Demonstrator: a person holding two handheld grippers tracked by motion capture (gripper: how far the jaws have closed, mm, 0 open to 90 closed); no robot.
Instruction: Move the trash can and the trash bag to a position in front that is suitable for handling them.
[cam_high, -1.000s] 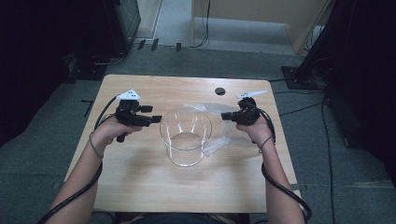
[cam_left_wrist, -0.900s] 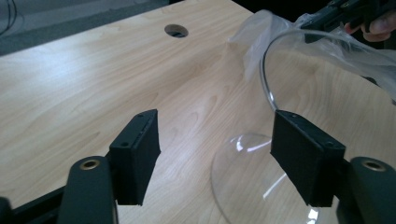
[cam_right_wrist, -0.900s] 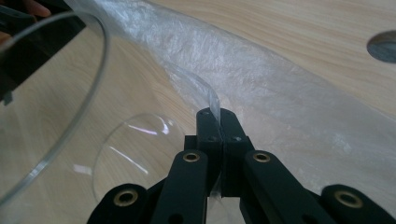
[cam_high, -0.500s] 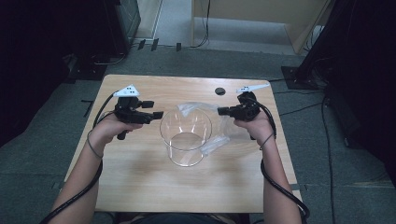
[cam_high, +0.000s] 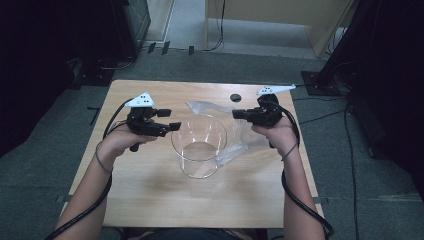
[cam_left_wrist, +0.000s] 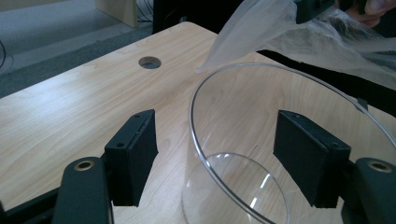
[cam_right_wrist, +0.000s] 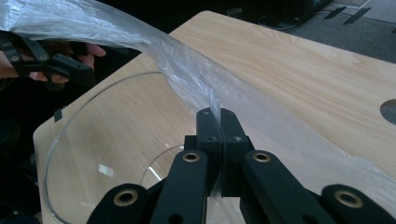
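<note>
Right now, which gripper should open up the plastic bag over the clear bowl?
Probably left. The left gripper is open beside the clear bowl, while the right gripper is shut on the plastic bag.

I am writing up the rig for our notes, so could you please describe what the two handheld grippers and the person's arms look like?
Both are black: the left gripper and right gripper each carry a pale grey three-cornered plate on top and trail a thick black cable. Each has two flat rectangular black pads on arms with brass-coloured pivot rings. The forearms are bare, with a thin dark band at each wrist.

Lab or studio: lone wooden table (cam_high: 150, 200), grey carpet (cam_high: 45, 165), cables, black equipment stands (cam_high: 345, 45).
</note>
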